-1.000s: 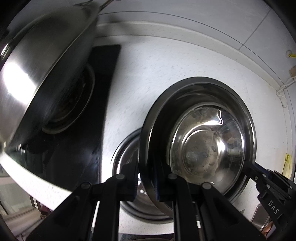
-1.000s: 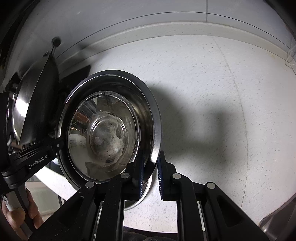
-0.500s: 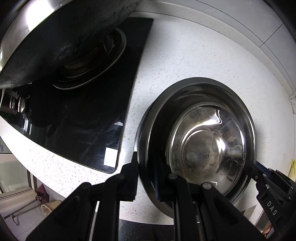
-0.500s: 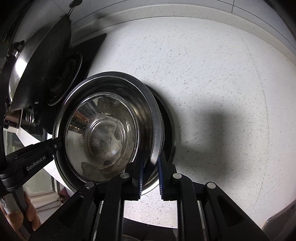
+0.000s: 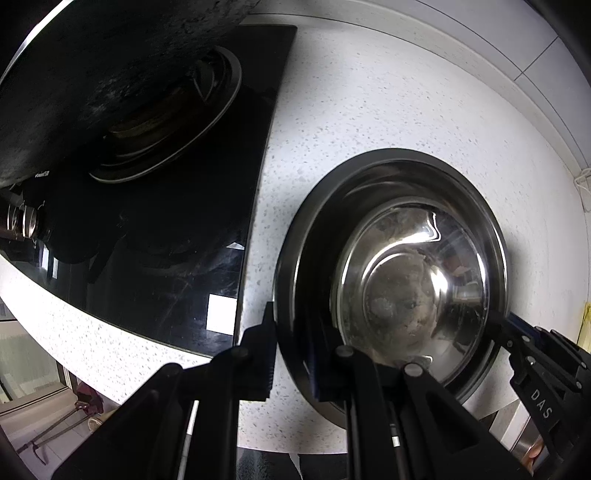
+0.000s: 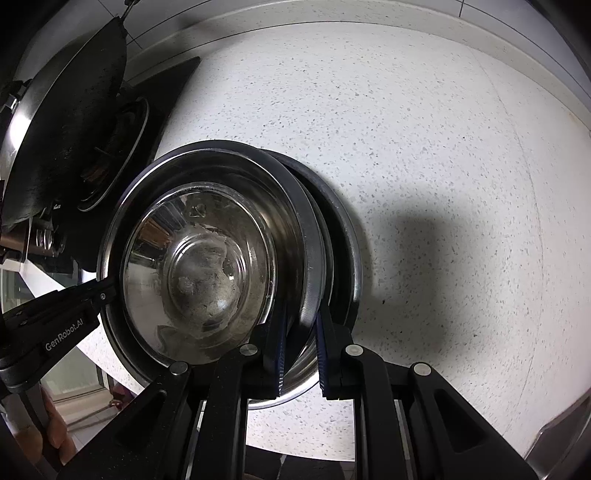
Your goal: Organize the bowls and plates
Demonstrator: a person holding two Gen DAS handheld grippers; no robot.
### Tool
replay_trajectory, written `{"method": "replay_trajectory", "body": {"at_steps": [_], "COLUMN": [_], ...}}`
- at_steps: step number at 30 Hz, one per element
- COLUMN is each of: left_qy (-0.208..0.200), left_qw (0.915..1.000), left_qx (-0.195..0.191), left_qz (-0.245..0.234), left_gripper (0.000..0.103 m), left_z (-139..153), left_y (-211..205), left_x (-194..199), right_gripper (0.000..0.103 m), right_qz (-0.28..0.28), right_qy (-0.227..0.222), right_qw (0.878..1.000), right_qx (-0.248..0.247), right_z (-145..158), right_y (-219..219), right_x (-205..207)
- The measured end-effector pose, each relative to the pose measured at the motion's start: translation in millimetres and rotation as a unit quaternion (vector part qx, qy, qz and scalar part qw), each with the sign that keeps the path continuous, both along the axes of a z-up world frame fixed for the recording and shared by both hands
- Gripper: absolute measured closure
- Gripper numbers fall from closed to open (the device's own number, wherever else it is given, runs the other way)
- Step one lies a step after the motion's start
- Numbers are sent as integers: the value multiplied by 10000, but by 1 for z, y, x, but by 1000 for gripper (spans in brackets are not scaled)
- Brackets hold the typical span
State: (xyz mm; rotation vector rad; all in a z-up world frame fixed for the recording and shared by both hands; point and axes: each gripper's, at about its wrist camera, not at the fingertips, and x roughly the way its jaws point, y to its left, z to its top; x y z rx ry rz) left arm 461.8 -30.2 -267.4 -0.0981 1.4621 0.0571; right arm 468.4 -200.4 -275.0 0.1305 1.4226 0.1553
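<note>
A shiny steel bowl is held by its rim from both sides. My left gripper is shut on its left rim and my right gripper is shut on its right rim. The bowl also shows in the right wrist view, with grey residue in its bottom. Right behind it in that view sits a second steel bowl on the white speckled counter; the held bowl overlaps it. Whether they touch is hidden. The right gripper's tip shows in the left wrist view, and the left gripper's tip in the right one.
A black glass hob with a round burner lies left of the bowls. A large dark wok sits over the burner, close to the held bowl's left side. The counter's front edge runs below the hob. A wall upstand bounds the back.
Both grippers have carried the bowl down and nearer the counter. The second bowl has slid from below the held bowl to just behind it. The grips have not changed.
</note>
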Motion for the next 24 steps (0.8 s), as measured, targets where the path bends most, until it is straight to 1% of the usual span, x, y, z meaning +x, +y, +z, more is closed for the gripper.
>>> {"method": "replay_trajectory", "body": {"at_steps": [6, 8, 9, 11, 12, 13, 14, 15, 16, 20, 24], "left_qy": [-10, -90, -117, -162, -197, -250, -313, -363, -393, -568, -943], "left_qw": [9999, 9998, 9997, 9995, 9995, 9993, 9991, 9988, 9986, 9975, 9941], "left_qx": [-68, -173, -193, -209, -168, -156, -167, -211, -238, -190, -228], "left_qz": [-90, -70, -79, -145, -179, -211, -232, -244, -247, -373, -482], "left_gripper": [90, 90, 88, 88, 88, 85, 80, 69, 65, 65, 65], "left_z": [-2, 1, 2, 6, 8, 10, 13, 16, 19, 33, 54], "left_y": [1, 4, 3, 4, 4, 4, 6, 7, 8, 5, 5], "left_x": [3, 3, 5, 6, 6, 6, 5, 5, 4, -2, -11], "right_gripper": [89, 89, 88, 78, 68, 57, 52, 46, 46, 46, 46], "right_qz": [-91, -121, -137, -187, -237, -284, -355, -397, -425, -488, -549], "right_qy": [7, -10, -41, -77, -105, -133, -171, -194, -211, -325, -540], "right_qw": [10000, 9999, 9999, 9997, 9995, 9993, 9991, 9990, 9989, 9983, 9970], "right_qx": [-12, -32, -74, -147, -172, -185, -142, -15, 66, 8, -121], "right_z": [5, 4, 5, 6, 7, 8, 10, 12, 14, 24, 40], "right_y": [-13, -11, -11, -11, -12, -14, -17, -20, -21, -21, -21], "right_x": [-14, -13, -14, -15, -16, -16, -17, -18, -19, -27, -41]}}
